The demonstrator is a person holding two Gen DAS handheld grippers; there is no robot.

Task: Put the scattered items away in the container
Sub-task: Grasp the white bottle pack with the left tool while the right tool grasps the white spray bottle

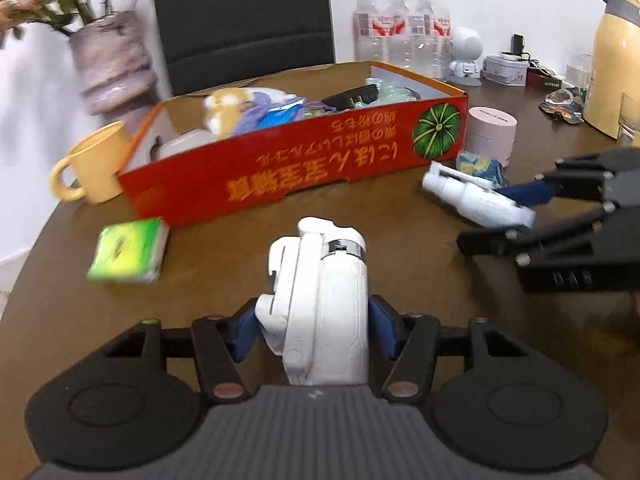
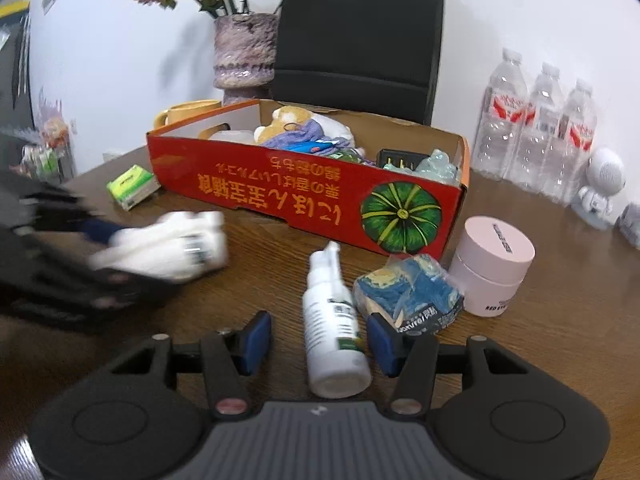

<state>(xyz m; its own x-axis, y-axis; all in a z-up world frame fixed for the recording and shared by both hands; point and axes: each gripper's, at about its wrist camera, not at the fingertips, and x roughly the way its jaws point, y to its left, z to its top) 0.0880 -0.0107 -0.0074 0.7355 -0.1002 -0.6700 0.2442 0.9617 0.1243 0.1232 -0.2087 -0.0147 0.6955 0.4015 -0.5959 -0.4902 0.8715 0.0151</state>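
The left gripper point(image 1: 314, 330) is clamped on a white handheld device point(image 1: 320, 300), held above the brown table point(image 1: 240, 256) in front of the red cardboard box point(image 1: 304, 168). The right gripper point(image 2: 319, 340) has its blue pads point(image 2: 256, 340) spread apart on either side of a white spray bottle point(image 2: 332, 336) lying on the table beside a blue snack packet point(image 2: 412, 296) and a pink jar point(image 2: 494, 264).

Both wrist fisheyes sit low over the table point(image 1: 360, 208), close in, facing the wall. Left view: red box point(image 1: 300, 176) at frame centre, right hand-held gripper point(image 1: 500, 216) at right edge. Right view: box point(image 2: 304, 196) centre, left hand-held gripper point(image 2: 100, 252) at left edge (blurred). Shared: box, water bottles point(image 1: 400, 28), vase point(image 2: 245, 52).
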